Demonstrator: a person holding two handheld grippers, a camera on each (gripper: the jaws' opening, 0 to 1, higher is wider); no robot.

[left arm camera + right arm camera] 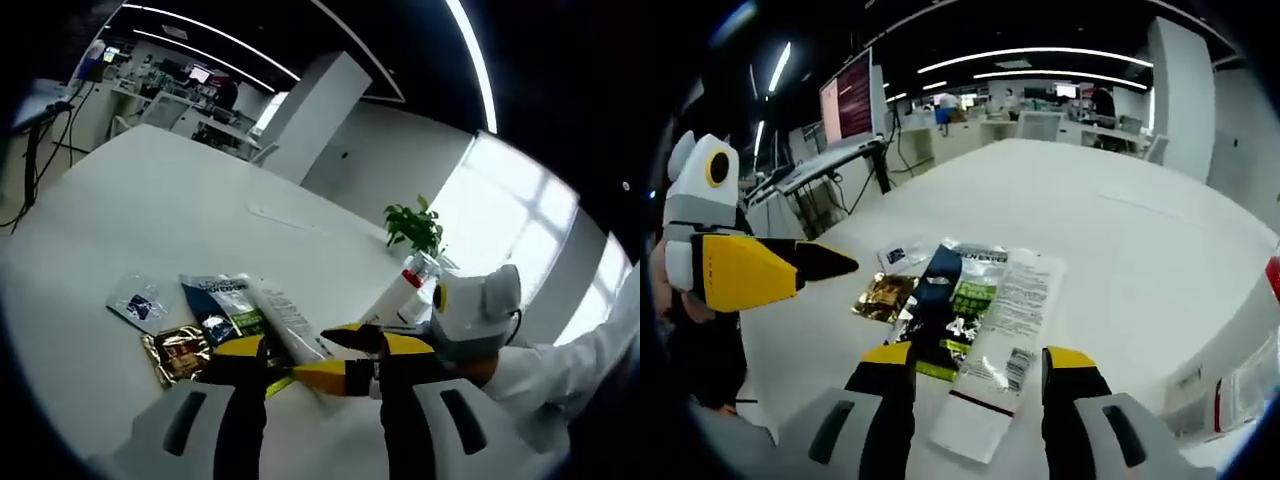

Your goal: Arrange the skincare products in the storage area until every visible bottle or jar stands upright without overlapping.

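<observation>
Flat skincare packets lie in a cluster on the white table (150, 200): a small clear sachet (137, 300), a gold sachet (180, 352), a blue-green packet (225, 305) and a long white packet (290, 320). A white bottle (395, 295) with a red band leans at the right. My left gripper (320, 345) is open just behind the packets. My right gripper (345, 358) reaches in from the right, close to the left jaws. In the right gripper view, my right gripper (977, 358) is open over the white packet (1005, 320), beside the blue-green packet (945, 305), with the gold sachet (880, 295) farther left.
A potted plant (415, 225) stands behind the bottle. My left gripper (820, 262) enters the right gripper view from the left, near the small sachet (902, 255). A white bottle with red (1230, 370) sits at that view's right edge. Desks and monitors stand beyond the table.
</observation>
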